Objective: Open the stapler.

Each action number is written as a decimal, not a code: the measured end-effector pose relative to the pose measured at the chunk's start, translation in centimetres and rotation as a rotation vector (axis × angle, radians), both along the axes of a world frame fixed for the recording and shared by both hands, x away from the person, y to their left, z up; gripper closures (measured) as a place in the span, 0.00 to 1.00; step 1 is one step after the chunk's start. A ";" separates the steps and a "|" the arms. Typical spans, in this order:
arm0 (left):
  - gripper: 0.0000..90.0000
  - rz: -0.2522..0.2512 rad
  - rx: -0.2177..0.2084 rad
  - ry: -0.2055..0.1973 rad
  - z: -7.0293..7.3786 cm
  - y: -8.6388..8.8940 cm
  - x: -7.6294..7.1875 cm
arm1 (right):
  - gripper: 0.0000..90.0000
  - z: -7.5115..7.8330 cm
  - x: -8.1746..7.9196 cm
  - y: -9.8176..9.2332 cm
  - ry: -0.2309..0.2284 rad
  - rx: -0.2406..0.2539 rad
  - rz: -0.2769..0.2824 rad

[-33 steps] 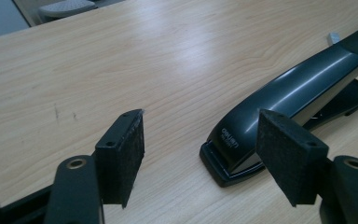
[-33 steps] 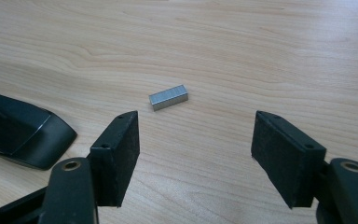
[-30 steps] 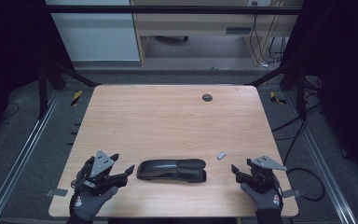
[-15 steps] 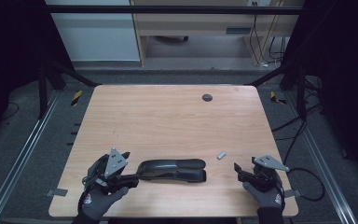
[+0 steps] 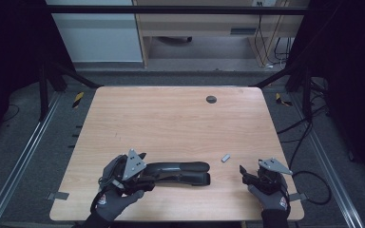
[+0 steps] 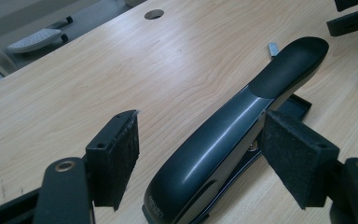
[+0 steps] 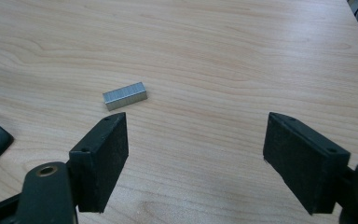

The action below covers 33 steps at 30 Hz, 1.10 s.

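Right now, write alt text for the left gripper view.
A black stapler lies on a wooden table, its rear end between the open jaws of the left hand-held gripper; neither pad presses on it. A small block of staples lies beyond the stapler's far end.

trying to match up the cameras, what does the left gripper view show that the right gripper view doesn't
Left gripper view: the whole length of the black stapler lying between the open left hand-held gripper, plus the round hole at the table's far edge. Right gripper view: the open right hand-held gripper with bare wood between its jaws. Both: the small block of staples and the wooden table.
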<state>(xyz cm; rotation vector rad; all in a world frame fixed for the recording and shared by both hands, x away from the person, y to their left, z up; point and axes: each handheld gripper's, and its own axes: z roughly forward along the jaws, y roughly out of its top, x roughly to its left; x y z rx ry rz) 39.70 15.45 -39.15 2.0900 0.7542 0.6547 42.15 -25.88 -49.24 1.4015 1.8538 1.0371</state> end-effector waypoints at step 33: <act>0.27 -0.093 0.216 -0.065 0.2 -5.3 -0.3 | 0.25 -0.2 0.1 0.0 -0.008 -0.003 0.000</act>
